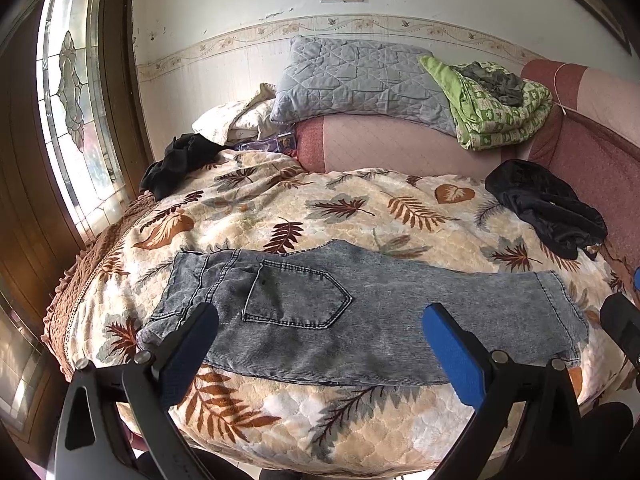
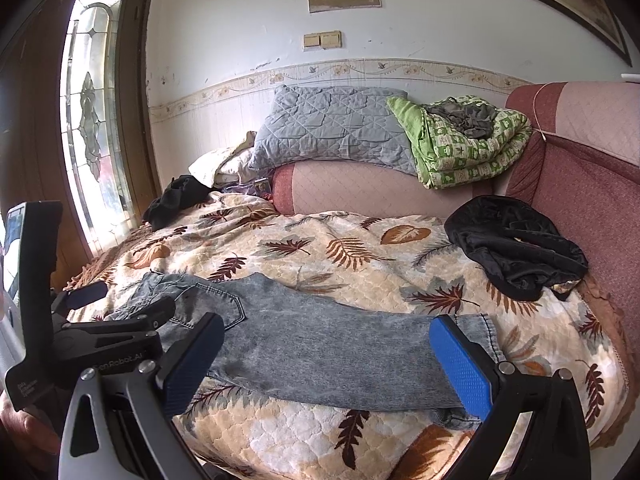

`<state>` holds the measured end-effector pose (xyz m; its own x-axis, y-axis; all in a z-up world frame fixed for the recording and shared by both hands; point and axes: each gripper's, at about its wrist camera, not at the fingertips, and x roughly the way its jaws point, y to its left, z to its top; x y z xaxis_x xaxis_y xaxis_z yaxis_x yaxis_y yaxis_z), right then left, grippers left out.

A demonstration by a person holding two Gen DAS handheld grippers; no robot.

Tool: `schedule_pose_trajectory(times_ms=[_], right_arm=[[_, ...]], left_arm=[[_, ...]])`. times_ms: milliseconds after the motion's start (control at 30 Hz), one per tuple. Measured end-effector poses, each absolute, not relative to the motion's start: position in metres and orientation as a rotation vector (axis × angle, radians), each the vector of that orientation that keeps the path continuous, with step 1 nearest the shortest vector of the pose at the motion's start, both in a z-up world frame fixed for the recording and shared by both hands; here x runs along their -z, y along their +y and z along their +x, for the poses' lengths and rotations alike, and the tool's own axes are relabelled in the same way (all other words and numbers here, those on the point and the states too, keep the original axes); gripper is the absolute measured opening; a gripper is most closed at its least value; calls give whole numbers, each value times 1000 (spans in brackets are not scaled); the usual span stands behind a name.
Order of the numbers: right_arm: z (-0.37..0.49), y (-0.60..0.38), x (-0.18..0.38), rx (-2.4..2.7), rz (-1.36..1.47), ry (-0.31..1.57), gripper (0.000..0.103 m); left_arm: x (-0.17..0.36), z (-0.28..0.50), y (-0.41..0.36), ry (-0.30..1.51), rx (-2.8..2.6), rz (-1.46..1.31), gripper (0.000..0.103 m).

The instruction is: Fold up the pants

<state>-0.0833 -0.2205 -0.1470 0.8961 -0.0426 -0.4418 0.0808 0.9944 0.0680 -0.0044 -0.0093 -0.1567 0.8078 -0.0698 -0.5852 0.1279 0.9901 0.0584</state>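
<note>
Daylight enters through the leaded glass door (image 1: 72, 92) at the left of both views; its panes are blown out to white glare. The bed cover (image 1: 320, 208) beside that door is evenly lit, with soft shadows. Heavy fisheye bending curves the wall border, and frame corners fall to black. Focus appears sharp centrally, softer toward the edges.
</note>
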Motion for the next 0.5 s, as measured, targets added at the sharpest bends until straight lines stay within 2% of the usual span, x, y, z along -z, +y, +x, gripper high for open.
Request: schedule_pose_trajectory(times_ms=[500], right_arm=[[-83,-219,149,60,85,460,103]], left_arm=[[159,-5,-8,613,84,108,102]])
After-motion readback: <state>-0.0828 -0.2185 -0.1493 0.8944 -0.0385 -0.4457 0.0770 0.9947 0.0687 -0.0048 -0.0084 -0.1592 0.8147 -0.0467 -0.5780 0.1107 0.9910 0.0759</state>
